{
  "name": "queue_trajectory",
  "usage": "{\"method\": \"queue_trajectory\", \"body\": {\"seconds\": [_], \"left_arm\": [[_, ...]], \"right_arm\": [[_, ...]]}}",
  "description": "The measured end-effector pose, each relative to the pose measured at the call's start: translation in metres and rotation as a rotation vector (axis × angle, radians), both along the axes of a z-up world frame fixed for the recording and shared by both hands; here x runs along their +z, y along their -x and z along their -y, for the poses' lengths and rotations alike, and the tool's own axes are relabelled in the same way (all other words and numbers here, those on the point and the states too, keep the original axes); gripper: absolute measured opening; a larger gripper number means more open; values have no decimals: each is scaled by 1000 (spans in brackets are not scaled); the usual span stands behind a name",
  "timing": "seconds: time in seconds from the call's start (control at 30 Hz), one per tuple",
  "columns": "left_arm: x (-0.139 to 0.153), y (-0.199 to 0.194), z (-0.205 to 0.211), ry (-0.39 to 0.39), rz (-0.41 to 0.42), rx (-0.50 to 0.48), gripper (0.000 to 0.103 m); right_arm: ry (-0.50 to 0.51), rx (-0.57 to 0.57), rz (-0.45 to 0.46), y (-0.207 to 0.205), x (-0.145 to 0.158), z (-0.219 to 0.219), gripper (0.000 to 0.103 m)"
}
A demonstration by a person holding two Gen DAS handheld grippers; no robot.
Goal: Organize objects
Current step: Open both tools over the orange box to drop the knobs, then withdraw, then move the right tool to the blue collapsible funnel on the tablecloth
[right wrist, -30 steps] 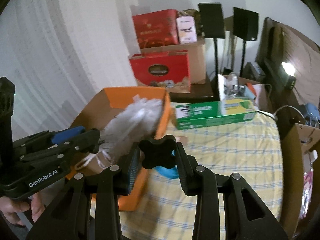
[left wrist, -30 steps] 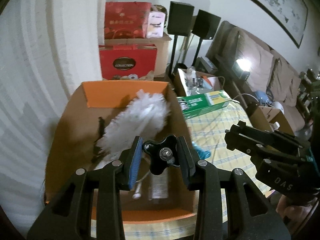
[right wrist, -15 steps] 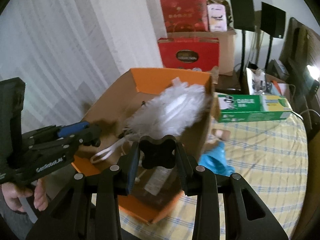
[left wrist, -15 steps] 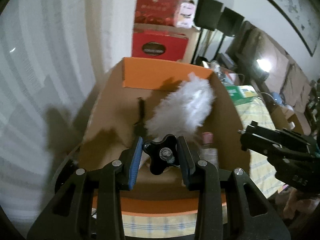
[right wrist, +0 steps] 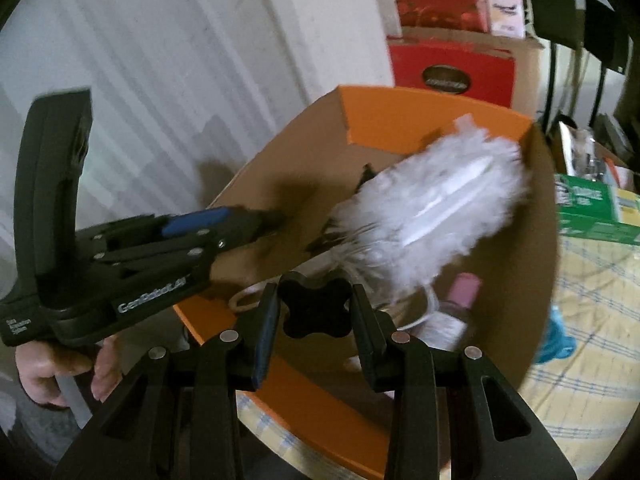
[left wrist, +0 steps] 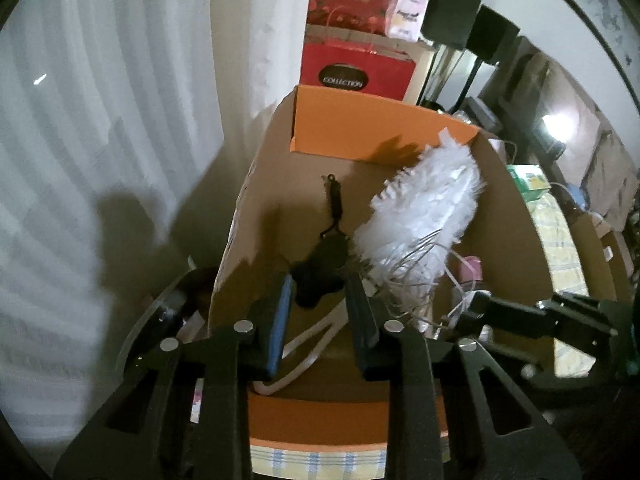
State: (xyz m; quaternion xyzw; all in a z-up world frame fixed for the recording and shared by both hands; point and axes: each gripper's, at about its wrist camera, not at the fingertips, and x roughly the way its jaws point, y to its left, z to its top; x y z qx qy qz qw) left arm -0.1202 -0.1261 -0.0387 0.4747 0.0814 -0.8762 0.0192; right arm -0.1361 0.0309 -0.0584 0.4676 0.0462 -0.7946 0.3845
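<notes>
An open cardboard box (left wrist: 380, 128) with orange flaps holds a white feather duster (left wrist: 424, 208), a black brush (left wrist: 334, 200), a pink-capped bottle (right wrist: 462, 292) and a white cord loop (left wrist: 304, 352). My left gripper (left wrist: 319, 284) hangs over the box's near left part. Its jaws are closing, with a black star knob (left wrist: 316, 290) between the pads and touching both. My right gripper (right wrist: 316, 304) is over the near rim of the box (right wrist: 420, 116), shut on a second black star knob (right wrist: 316, 310). The duster (right wrist: 432, 208) lies just beyond it. The left gripper (right wrist: 272, 216) shows side-on at the left.
Red gift boxes (left wrist: 356, 68) and black speakers (left wrist: 452, 12) stand behind the box, with a white curtain (left wrist: 100, 120) to the left. A green carton (right wrist: 592, 212) and a blue item (right wrist: 556, 340) lie on the yellow checked cloth (right wrist: 592, 300) at the right. A hand (right wrist: 52, 368) holds the left gripper.
Both grippers have moved left and down over the box, which now fills more of each view. The left pads stand slightly closer together around the knob.
</notes>
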Motion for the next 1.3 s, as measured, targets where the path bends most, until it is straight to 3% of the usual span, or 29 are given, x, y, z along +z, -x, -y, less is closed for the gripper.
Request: {"method": "queue_trajectory", "body": {"seconds": [0.23, 0.27, 0.33, 0.47, 0.53, 0.7, 0.87, 0.93, 1.1, 1.3], "left_arm": [[-2, -1, 10, -22, -7, 45, 26], [-1, -2, 12, -31, -10, 46, 27], [2, -4, 14, -42, -18, 52, 35], [10, -10, 15, -51, -48, 62, 58], [14, -12, 15, -67, -63, 65, 73], [21, -16, 10, -91, -85, 59, 81], [30, -22, 3, -111, -130, 57, 85], [33, -24, -1, -108, -139, 54, 96], [35, -25, -12, -87, -138, 42, 103], [38, -25, -29, -94, -143, 19, 103]], "right_arm": [[-22, 26, 32, -2, -18, 19, 37], [-19, 25, 35, -2, -19, 19, 40], [-15, 14, 33, -1, -17, 16, 48], [1, -7, 19, 0, -6, 4, 52], [10, -21, 5, 0, 3, -5, 58], [26, -65, -34, 0, 23, -31, 84], [34, -85, -46, 2, 34, -58, 97], [15, -100, -61, 1, 34, -64, 97], [7, -136, -73, 2, 37, -85, 98], [12, -189, -91, 6, 47, -109, 101]]}}
